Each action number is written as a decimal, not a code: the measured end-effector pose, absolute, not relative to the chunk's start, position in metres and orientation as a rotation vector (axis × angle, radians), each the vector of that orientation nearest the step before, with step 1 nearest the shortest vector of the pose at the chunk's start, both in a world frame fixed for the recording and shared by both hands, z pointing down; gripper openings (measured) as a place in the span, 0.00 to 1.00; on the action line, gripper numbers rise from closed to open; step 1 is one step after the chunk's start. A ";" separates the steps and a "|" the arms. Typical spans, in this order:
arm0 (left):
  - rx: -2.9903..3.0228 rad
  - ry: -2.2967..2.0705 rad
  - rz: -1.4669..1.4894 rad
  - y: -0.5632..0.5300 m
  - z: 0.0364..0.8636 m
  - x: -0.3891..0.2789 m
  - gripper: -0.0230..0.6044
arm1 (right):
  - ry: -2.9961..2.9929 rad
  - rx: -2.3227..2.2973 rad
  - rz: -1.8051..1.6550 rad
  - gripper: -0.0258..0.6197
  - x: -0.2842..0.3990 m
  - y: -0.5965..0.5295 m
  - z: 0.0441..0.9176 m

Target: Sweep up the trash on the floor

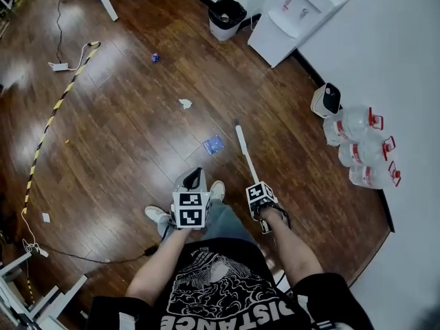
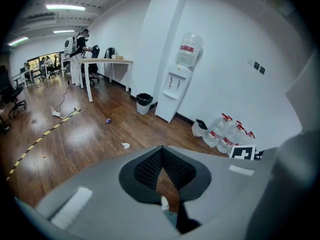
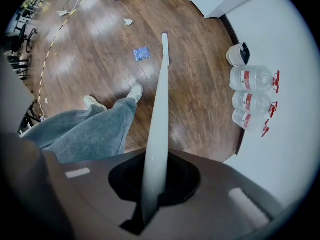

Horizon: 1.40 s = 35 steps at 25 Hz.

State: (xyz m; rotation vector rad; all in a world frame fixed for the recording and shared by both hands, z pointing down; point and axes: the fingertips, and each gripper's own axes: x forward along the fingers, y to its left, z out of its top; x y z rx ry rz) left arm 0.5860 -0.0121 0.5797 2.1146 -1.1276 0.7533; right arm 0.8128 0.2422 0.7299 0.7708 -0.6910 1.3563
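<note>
left gripper (image 2: 161, 153): you hold it in front of your body. its jaws meet at the tips with nothing between them, and only floor (image 1: 124, 150) and your shoe show through the gap behind the tips.
right gripper (image 3: 152, 181): its jaws are clamped on the near end of the white handle (image 3: 161, 99).
white handle: it slants forward and down from the claw. its far end is at the floor, just right of the blue wrapper (image 1: 214, 144). there is a small dark tip there, but i cannot make out a brush head.
nearest trash: the blue wrapper lies flat on the boards ahead of your feet, near the handle's end but not touching it.
further trash: a white paper scrap (image 1: 185, 103) lies beyond the wrapper. a small blue object (image 1: 155, 58) lies further out, well apart from both.
far end: a bin (image 1: 222, 30) with a dark liner stands by the wall.
step in hand: as i judge it, you are at the start of sweeping. the tool is gripped and set down, and all three pieces lie scattered.
next move: it likely calls for placing the handle's end behind the wrapper and drawing it along the floor. gather the pieces together, taking the nearest first.
watch for: the thin wrapper may slip under the tip, so keep the tip low.
</note>
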 end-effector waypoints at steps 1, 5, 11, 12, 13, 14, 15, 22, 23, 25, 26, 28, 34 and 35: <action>2.111 -1.132 0.752 -0.012 0.579 0.575 0.05 | -0.688 0.756 1.355 0.04 0.802 0.239 0.730; 2.100 -1.155 0.761 -0.009 0.580 0.523 0.05 | -0.676 0.717 1.391 0.05 0.750 0.230 0.732; 2.052 -1.207 0.734 -0.008 0.583 0.444 0.05 | -0.686 0.650 1.403 0.05 0.678 0.226 0.730; 2.046 -1.215 0.727 -0.007 0.583 0.432 0.05 | -0.691 0.643 1.408 0.05 0.666 0.226 0.730; 2.041 -1.222 0.723 -0.007 0.584 0.421 0.05 | -0.697 0.637 1.411 0.06 0.655 0.226 0.731; 2.038 -1.228 0.719 -0.005 0.584 0.411 0.05 | -0.701 0.631 1.413 0.06 0.644 0.226 0.731; 2.034 -1.234 0.715 -0.004 0.584 0.400 0.05 | -0.706 0.626 1.416 0.06 0.633 0.227 0.732; 1.988 -1.310 0.662 0.009 0.584 0.320 0.05 | -0.766 0.605 1.483 0.09 0.545 0.217 0.733; 1.978 -1.323 0.657 0.011 0.585 0.308 0.05 | -0.779 0.602 1.493 0.09 0.533 0.214 0.734; 1.956 -1.350 0.641 0.015 0.585 0.283 0.05 | -0.801 0.595 1.508 0.09 0.508 0.208 0.734; 1.945 -1.365 0.631 0.017 0.585 0.271 0.05 | -0.811 0.589 1.511 0.09 0.496 0.205 0.734; 1.921 -1.394 0.614 0.023 0.586 0.247 0.05 | -0.828 0.576 1.507 0.09 0.474 0.201 0.735; 1.836 -1.484 0.557 0.040 0.587 0.185 0.05 | -0.877 0.543 1.505 0.08 0.409 0.190 0.735; 1.823 -1.495 0.548 0.044 0.587 0.175 0.05 | -0.882 0.538 1.499 0.08 0.399 0.188 0.735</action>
